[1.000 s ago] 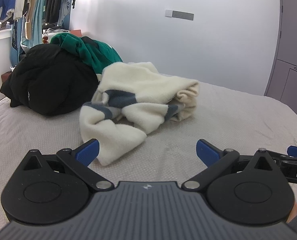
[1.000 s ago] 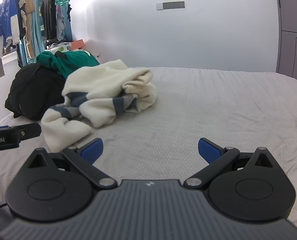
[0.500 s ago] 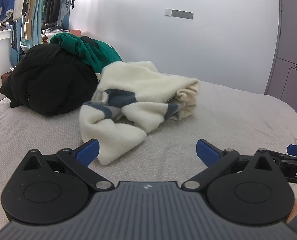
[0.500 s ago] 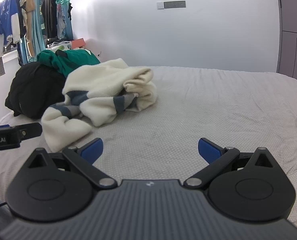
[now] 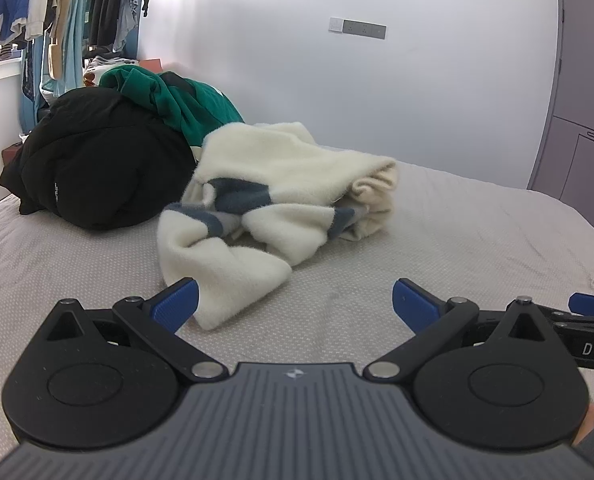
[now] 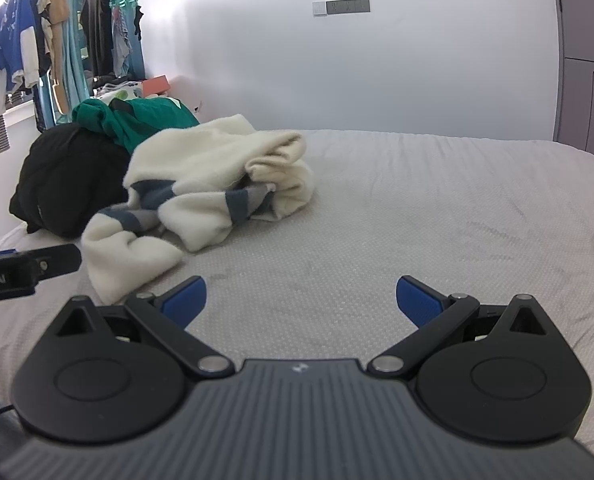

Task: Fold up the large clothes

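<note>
A crumpled cream fleece garment with grey-blue stripes lies on the grey bed; it also shows in the right wrist view. My left gripper is open and empty, low over the bed, its left fingertip just short of the garment's near end. My right gripper is open and empty, to the right of the garment over bare bed. Each gripper's edge shows in the other's view.
A black garment and a green one are piled behind the cream one at the left. Hanging clothes fill the far left. A white wall stands behind and a grey wardrobe at the right.
Both grippers have edged slightly nearer the garment; the jaws stay open and the clothes have not moved.
</note>
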Motion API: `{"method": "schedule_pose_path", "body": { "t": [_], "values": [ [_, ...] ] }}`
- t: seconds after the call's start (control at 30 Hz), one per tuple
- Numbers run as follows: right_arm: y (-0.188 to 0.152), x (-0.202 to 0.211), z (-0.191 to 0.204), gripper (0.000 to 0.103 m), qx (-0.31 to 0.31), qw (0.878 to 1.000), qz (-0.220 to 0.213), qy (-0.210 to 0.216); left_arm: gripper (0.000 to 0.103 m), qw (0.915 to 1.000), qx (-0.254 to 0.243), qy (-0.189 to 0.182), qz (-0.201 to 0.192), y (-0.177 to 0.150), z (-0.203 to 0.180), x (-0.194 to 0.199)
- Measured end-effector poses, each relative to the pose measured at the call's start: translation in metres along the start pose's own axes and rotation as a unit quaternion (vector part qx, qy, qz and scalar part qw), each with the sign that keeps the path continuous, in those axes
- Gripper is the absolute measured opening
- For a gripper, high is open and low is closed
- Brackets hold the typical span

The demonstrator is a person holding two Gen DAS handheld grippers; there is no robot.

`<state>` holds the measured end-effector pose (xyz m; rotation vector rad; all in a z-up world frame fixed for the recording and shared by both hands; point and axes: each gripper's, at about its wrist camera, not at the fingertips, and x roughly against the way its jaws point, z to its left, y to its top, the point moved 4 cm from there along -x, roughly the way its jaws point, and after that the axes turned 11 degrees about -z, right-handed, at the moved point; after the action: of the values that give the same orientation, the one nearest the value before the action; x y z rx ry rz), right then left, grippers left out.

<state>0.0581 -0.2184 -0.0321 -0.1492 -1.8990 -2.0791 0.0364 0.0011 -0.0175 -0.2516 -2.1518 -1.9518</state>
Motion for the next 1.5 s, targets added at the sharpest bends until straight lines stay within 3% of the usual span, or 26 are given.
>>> {"method": "schedule_pose_path", "body": {
  "t": [0.33, 0.63, 0.83, 1.03, 1.2, 1.5],
  "values": [
    [-0.003, -0.012, -0.003, 0.103, -0.012, 1.0, 0.008, -0.005, 0.103, 0.9997, 0.023, 0.003, 0.001, 0.002, 0.007, -0.003],
    [0.014, -0.024, 0.001, 0.103, -0.02, 0.999, 0.025, 0.002, 0.103, 0.9994, -0.001, 0.034, -0.003, 0.031, 0.008, -0.011],
    [0.03, -0.033, 0.001, 0.103, -0.016, 0.999, 0.04, 0.012, 0.103, 0.9983, -0.018, 0.05, 0.025, 0.033, 0.017, -0.026],
    [0.019, -0.044, -0.003, 0.103, -0.014, 0.998, 0.062, 0.014, 0.103, 0.9982, 0.008, 0.042, 0.043, 0.022, 0.03, -0.038],
    [0.01, -0.068, 0.003, 0.103, 0.003, 0.998, 0.065, 0.017, 0.103, 0.9982, 0.027, 0.021, 0.049, 0.014, 0.03, -0.063],
    [0.036, -0.132, 0.01, 0.103, -0.015, 0.997, 0.063, 0.039, 0.103, 0.9978, 0.039, 0.025, 0.048, 0.029, 0.031, -0.121]
  ]
}}
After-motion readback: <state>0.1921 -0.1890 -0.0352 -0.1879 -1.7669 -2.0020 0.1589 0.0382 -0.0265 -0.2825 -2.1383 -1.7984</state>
